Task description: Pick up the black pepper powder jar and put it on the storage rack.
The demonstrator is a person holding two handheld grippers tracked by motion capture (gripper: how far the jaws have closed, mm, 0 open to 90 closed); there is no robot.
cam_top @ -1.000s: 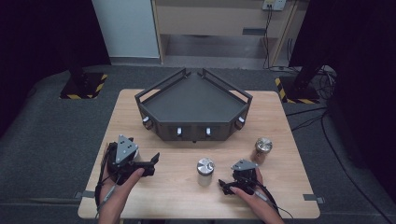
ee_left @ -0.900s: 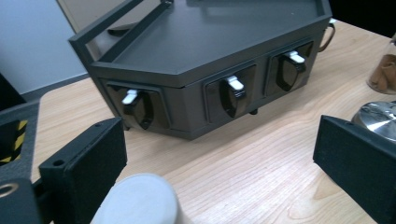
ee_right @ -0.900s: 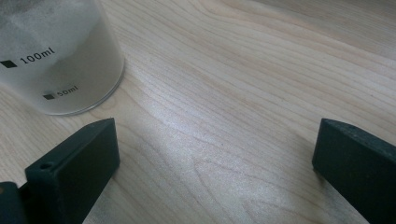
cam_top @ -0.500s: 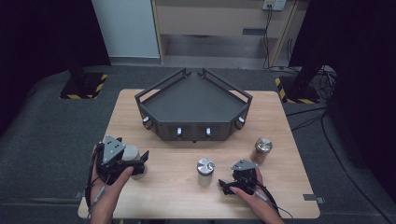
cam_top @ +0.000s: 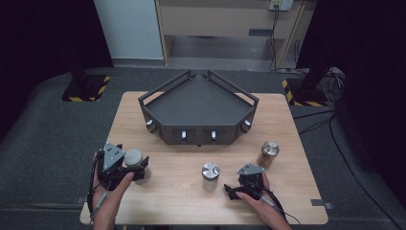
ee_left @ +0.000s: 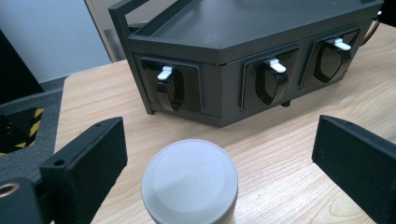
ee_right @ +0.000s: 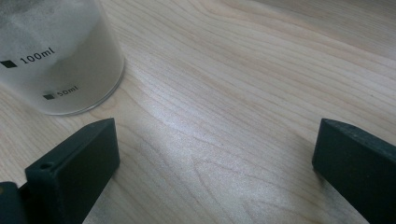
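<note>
Nearest the person's edge of the table (cam_top: 182,201), the left gripper (cam_top: 136,168) sat low at the near left corner, held in the person's left hand (cam_top: 107,194). Its jaws stood wide apart on either side of a grey-lidded jar (cam_top: 135,162), not yet closed on it; in the left gripper view the jar's (ee_left: 190,182) round lid lay between the two black jaws with wood showing on both sides, so neither jaw touched it.

Over at the near right, the right gripper (cam_top: 232,191) rested on the tabletop under the right hand (cam_top: 256,199), its jaws also spread wide with only bare wood between them. Just beyond its left jaw, in the right gripper view, stood a clear measuring jar (ee_right: 56,51) with 50 ml and 100 ml marks and pale powder inside. From above that jar (cam_top: 210,175) had a silver lid and stood near the middle of the near edge.

A little farther back to the right stood another silver-lidded jar (cam_top: 268,154) with brownish contents, well apart from the other two.

Beyond all three sat the dark angular tray (cam_top: 198,103), with a row of black latches with white tabs (ee_left: 266,79) along its front.
</note>
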